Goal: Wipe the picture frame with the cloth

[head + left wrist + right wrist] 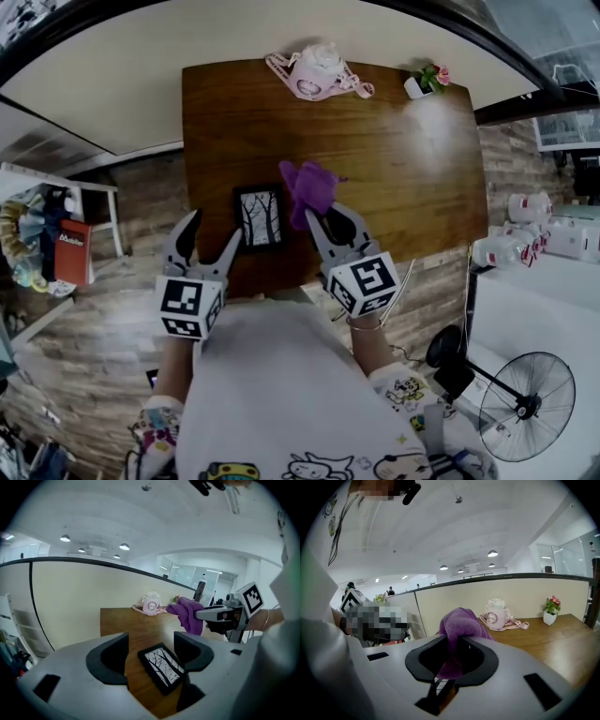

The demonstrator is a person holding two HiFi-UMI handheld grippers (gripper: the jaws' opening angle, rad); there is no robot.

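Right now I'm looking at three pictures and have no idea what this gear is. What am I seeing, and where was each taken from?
No robot here: a person holds a hand tool with a claw in each hand. One picture looks down from a head camera; the other two ride on the tools. On the wooden table are a picture frame, a pink bottle and a small potted flower. The right claw is shut on a purple cloth; the left claw is open and empty, beside the frame.
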